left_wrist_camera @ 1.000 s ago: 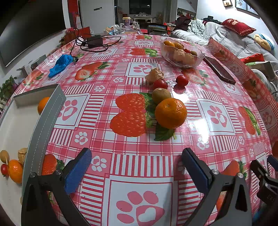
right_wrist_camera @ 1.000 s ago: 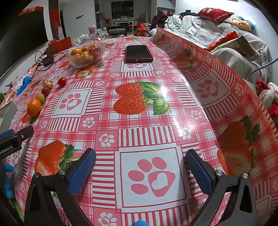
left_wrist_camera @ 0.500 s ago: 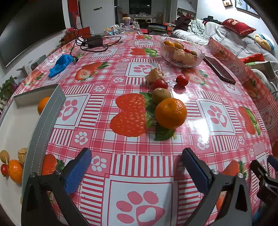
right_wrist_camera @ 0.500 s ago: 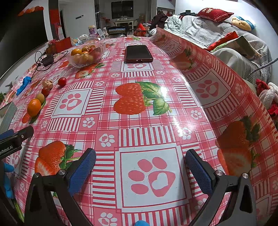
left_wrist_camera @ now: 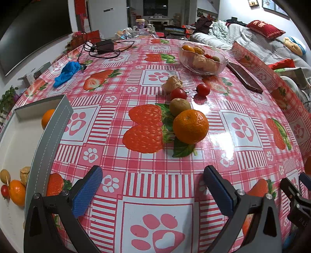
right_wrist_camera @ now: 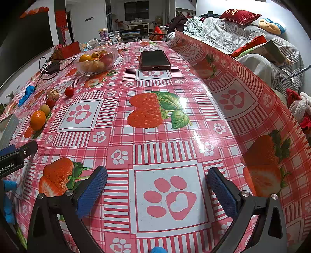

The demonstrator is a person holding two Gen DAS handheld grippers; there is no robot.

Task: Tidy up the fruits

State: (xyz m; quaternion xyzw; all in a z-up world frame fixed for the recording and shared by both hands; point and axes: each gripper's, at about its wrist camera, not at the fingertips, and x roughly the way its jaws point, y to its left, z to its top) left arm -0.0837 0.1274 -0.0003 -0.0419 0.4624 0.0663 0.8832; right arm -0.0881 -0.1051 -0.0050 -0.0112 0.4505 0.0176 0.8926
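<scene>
Nothing's moved since earlier: left gripper (left_wrist_camera: 153, 189) and right gripper (right_wrist_camera: 156, 189) both hang spread and empty. Orange (left_wrist_camera: 190, 126) sits mid-frame, kiwi (left_wrist_camera: 179, 106) touching behind it; a sloppy grab could send either rolling.

Table (left_wrist_camera: 155, 175) under a glossy pink strawberry-and-paw oilcloth; dark screen (left_wrist_camera: 33, 29) on the white left wall; sofa (right_wrist_camera: 243, 44) with red cushion (right_wrist_camera: 241, 15) at right; dark window (right_wrist_camera: 137, 10) beyond
</scene>
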